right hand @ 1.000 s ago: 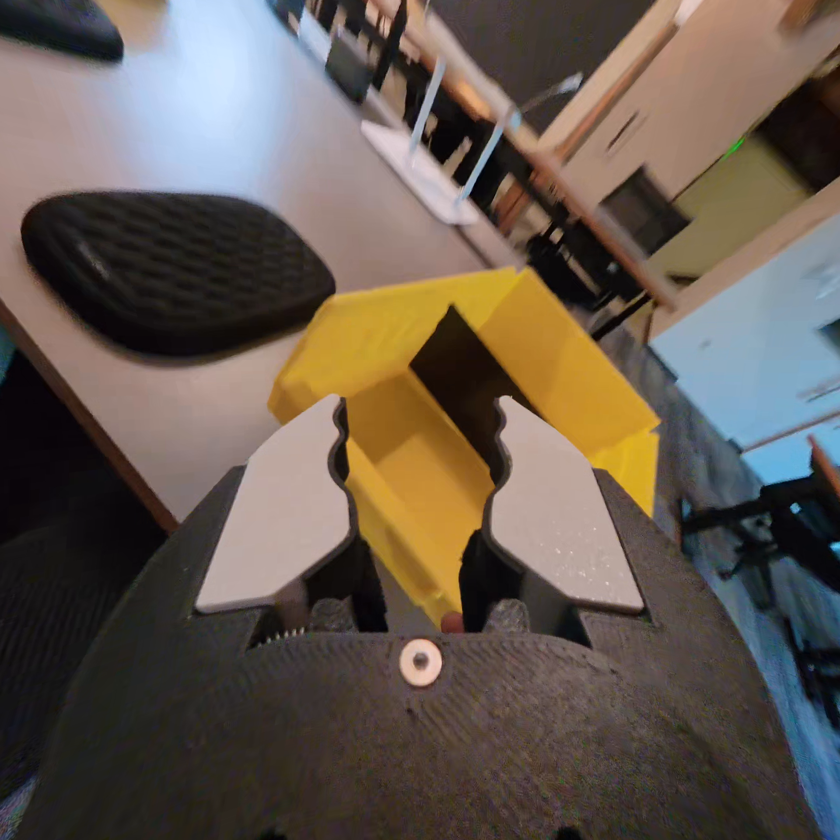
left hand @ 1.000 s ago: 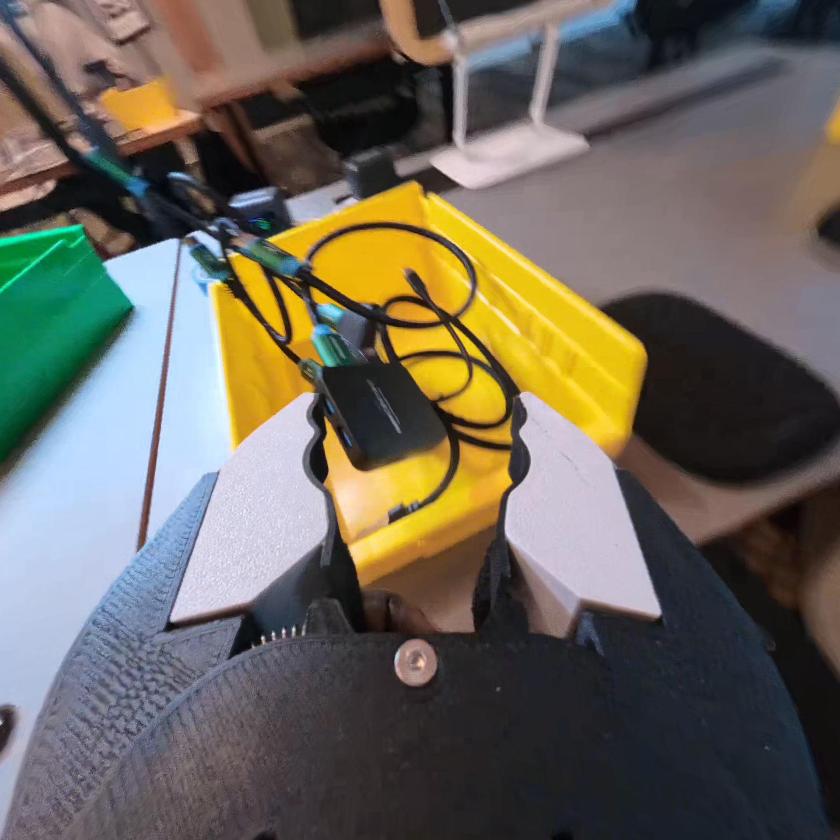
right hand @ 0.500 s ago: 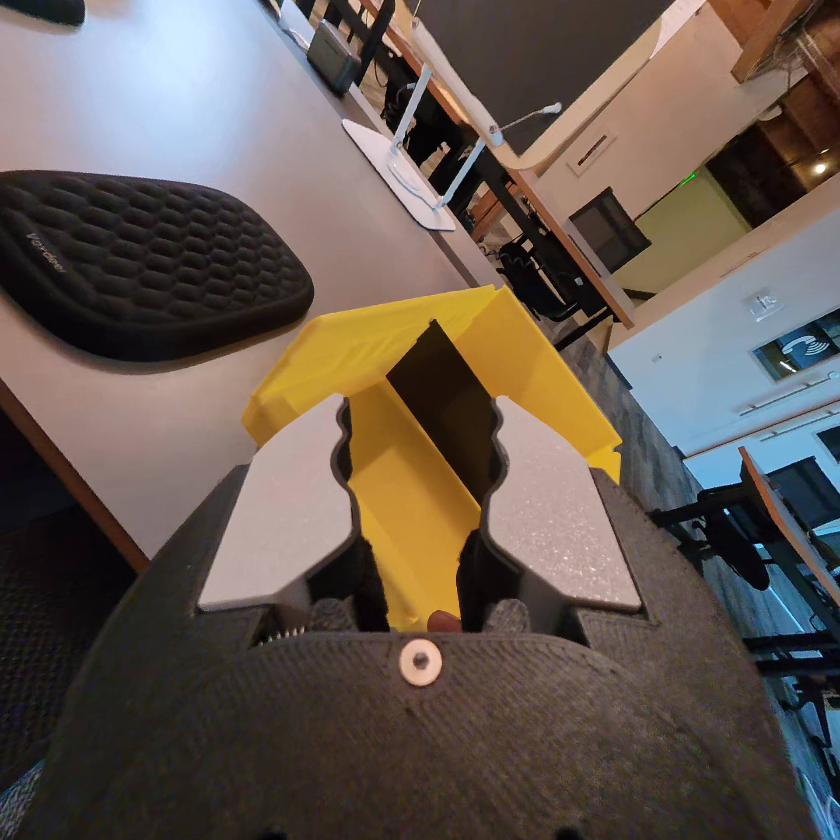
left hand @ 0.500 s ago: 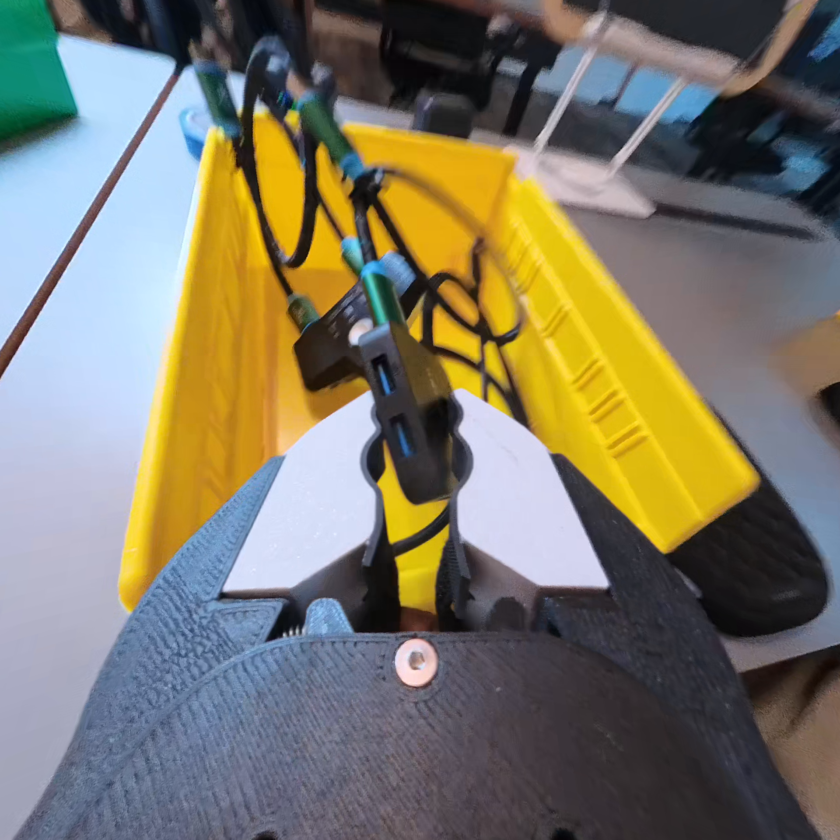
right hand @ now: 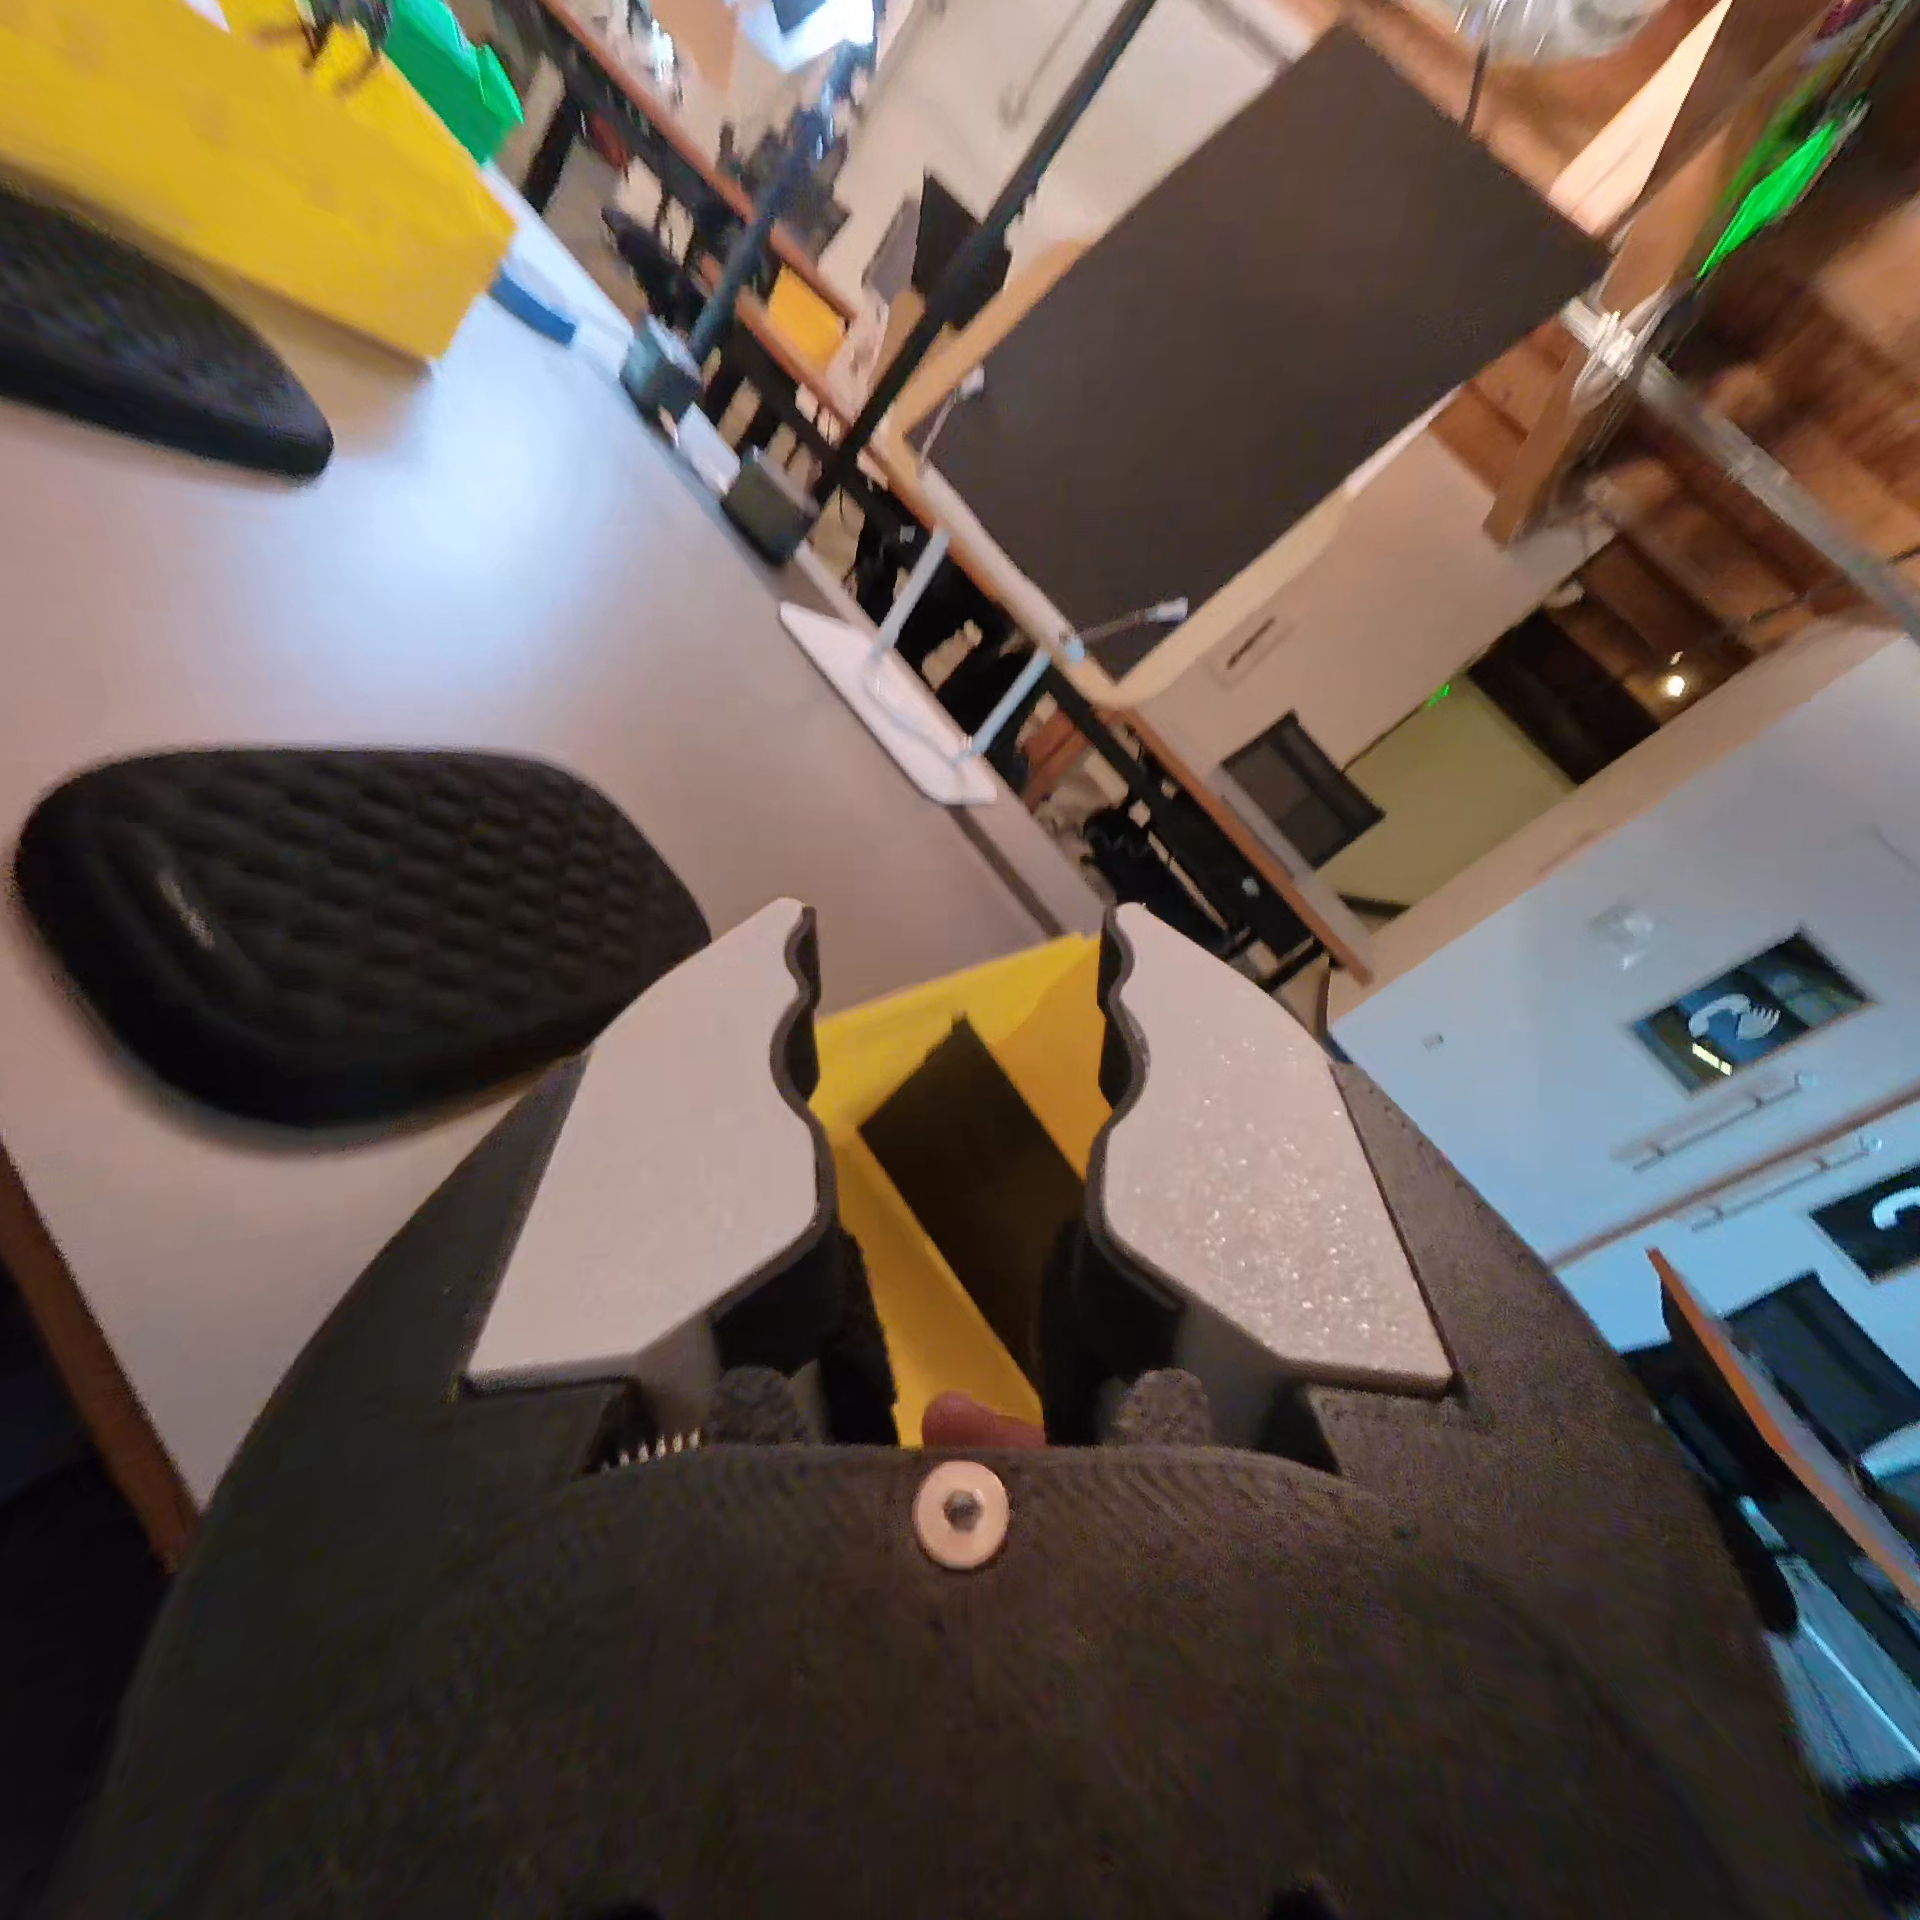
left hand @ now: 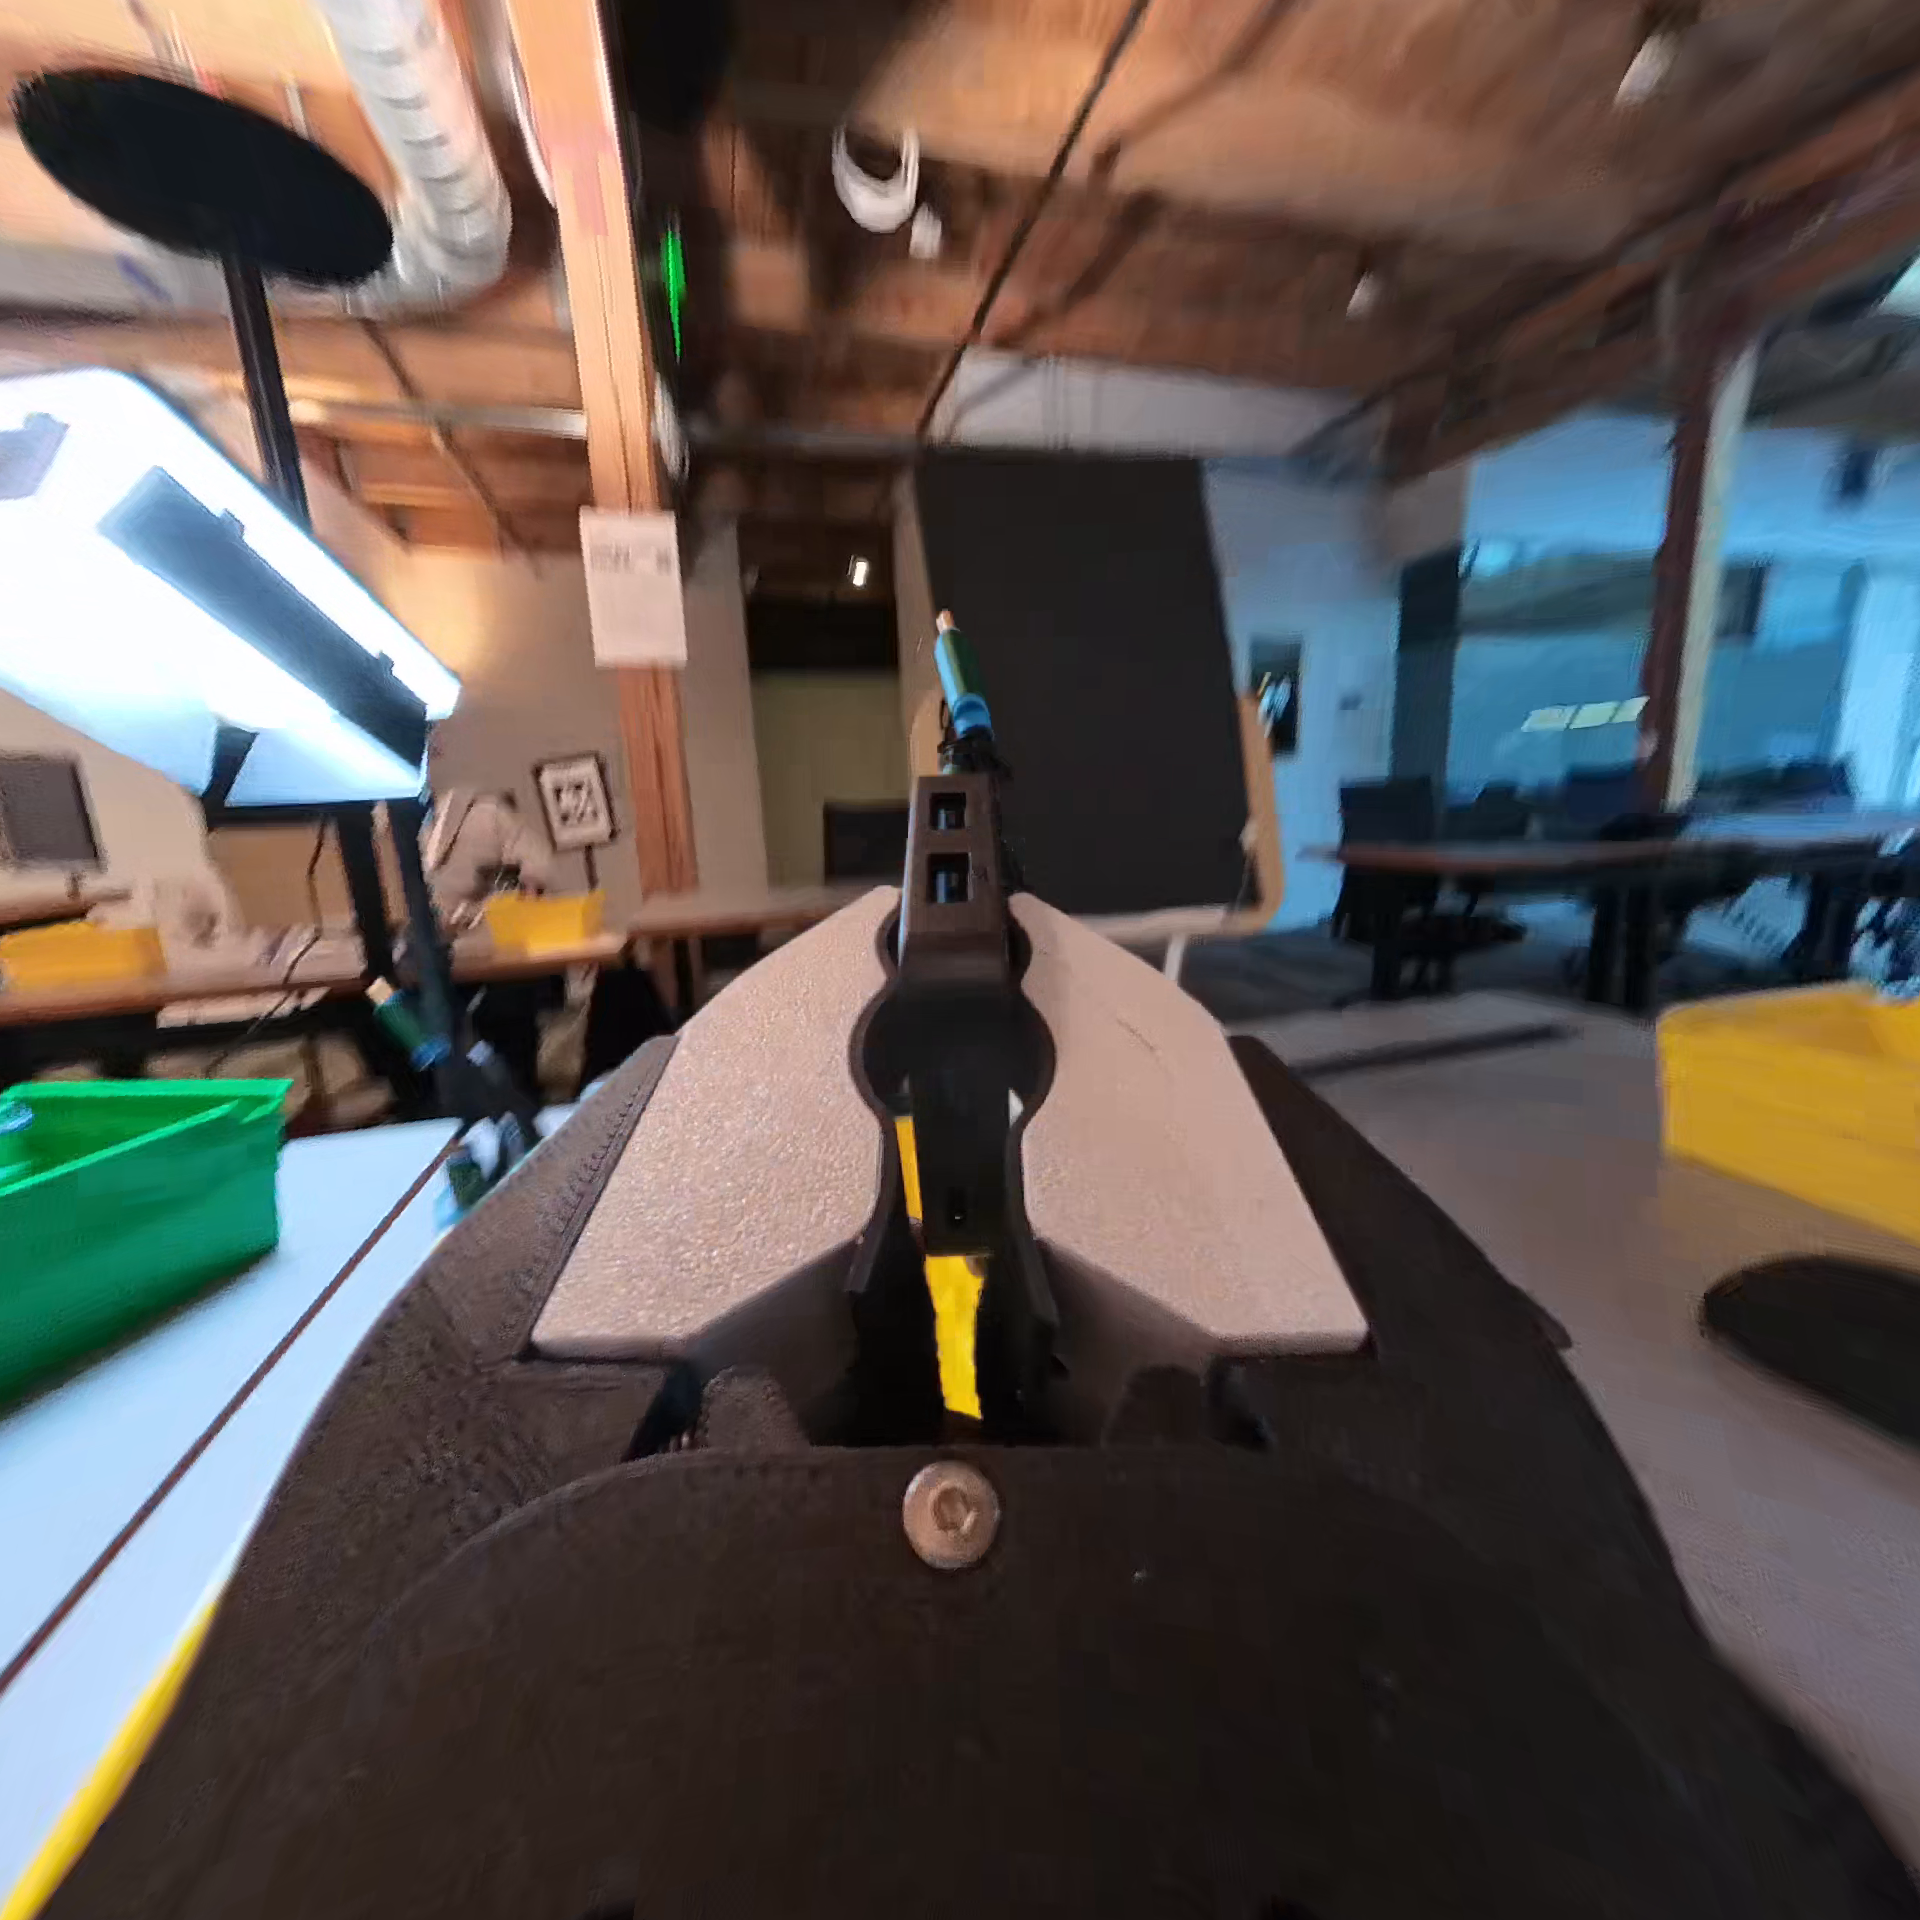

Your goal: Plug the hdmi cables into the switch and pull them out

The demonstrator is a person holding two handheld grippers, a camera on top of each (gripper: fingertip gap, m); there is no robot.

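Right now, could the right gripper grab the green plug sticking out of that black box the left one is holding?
Probably not yet. The right gripper is open but faces a yellow bin; the switch and green plug don't appear in its view.

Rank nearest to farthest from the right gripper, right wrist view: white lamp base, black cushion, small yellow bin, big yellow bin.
From the right gripper:
1. Small yellow bin, just past the fingertips.
2. Black cushion, left on the table.
3. White lamp base, ahead, mid-table.
4. Big yellow bin, far upper left.
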